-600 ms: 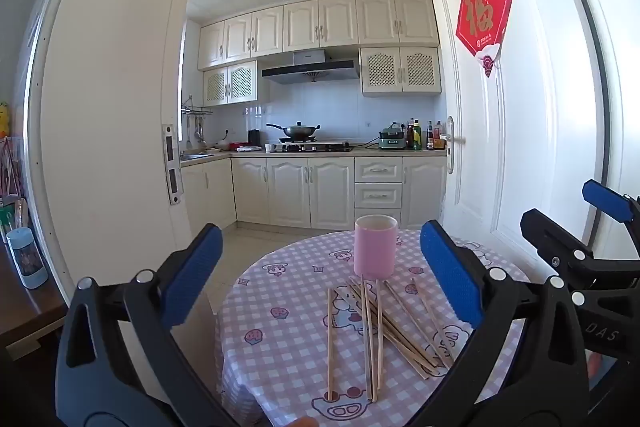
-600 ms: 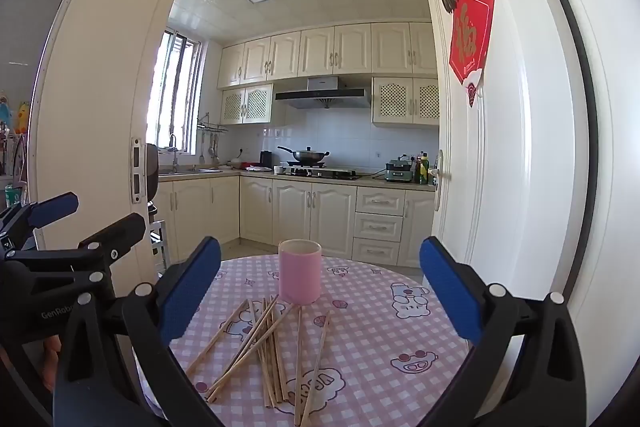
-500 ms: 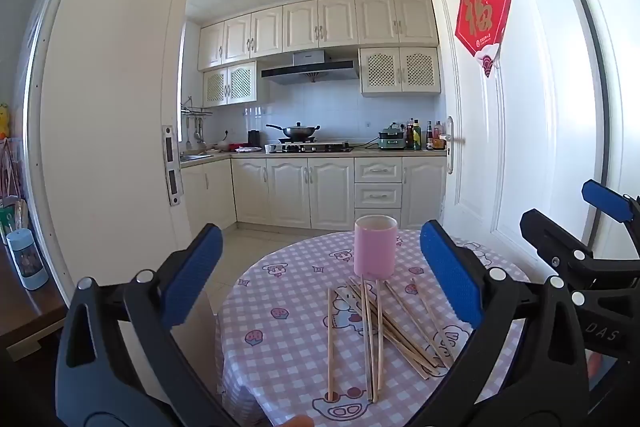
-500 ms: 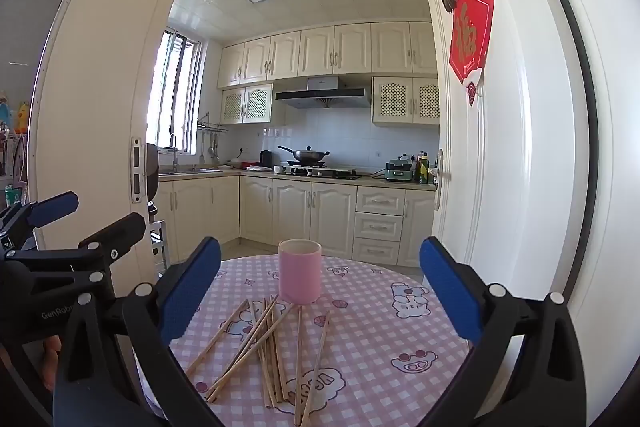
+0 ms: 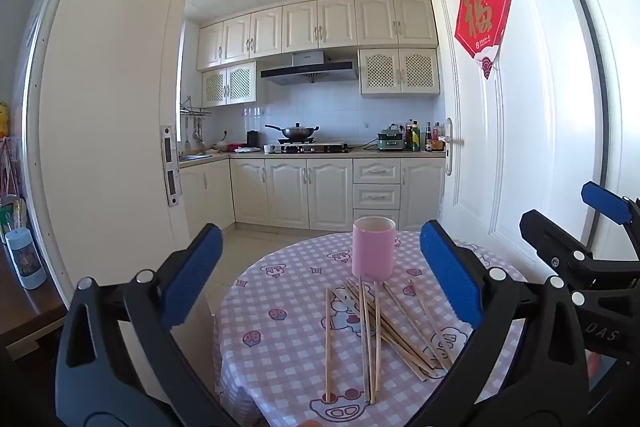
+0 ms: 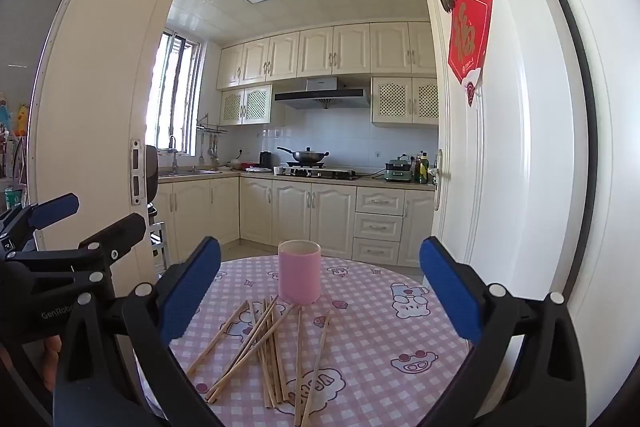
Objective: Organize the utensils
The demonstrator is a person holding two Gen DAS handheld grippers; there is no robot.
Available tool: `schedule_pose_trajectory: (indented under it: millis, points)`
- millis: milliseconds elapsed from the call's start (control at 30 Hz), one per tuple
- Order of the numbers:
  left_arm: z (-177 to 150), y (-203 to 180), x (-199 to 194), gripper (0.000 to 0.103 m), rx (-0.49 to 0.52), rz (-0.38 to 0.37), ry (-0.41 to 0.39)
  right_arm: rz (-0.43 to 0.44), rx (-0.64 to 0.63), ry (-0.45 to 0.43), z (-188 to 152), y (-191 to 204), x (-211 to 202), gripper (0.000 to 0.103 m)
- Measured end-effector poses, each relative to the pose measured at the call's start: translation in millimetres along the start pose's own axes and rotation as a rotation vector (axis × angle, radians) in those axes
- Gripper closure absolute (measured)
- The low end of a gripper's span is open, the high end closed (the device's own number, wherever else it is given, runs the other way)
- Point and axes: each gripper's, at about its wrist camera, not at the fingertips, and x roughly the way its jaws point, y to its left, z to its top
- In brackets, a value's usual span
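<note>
A pink cup (image 5: 373, 248) stands upright on a round table with a pink checked cloth (image 5: 280, 291). Several wooden chopsticks (image 5: 372, 331) lie loose in front of the cup. In the right wrist view the cup (image 6: 299, 277) and chopsticks (image 6: 264, 343) show too. My left gripper (image 5: 320, 279) is open and empty, held above the near table edge. My right gripper (image 6: 320, 283) is open and empty, also short of the chopsticks. Each gripper shows at the side of the other's view, the right one (image 5: 576, 227) and the left one (image 6: 84, 223).
A white door (image 5: 500, 131) stands open at the right of the table. A door frame (image 5: 116, 131) is at the left. Kitchen cabinets (image 5: 320, 187) and a stove lie behind. A dark wooden surface with a small bottle (image 5: 24, 259) is at far left.
</note>
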Motion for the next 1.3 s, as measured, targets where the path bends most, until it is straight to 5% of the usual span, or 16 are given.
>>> schedule_pose_trajectory:
  millis: [1300]
  points:
    - [-0.1,3.1,0.0,0.006,-0.004,-0.006,0.004,-0.004,0.011,0.009,-5.7,0.1,-0.8,0.007]
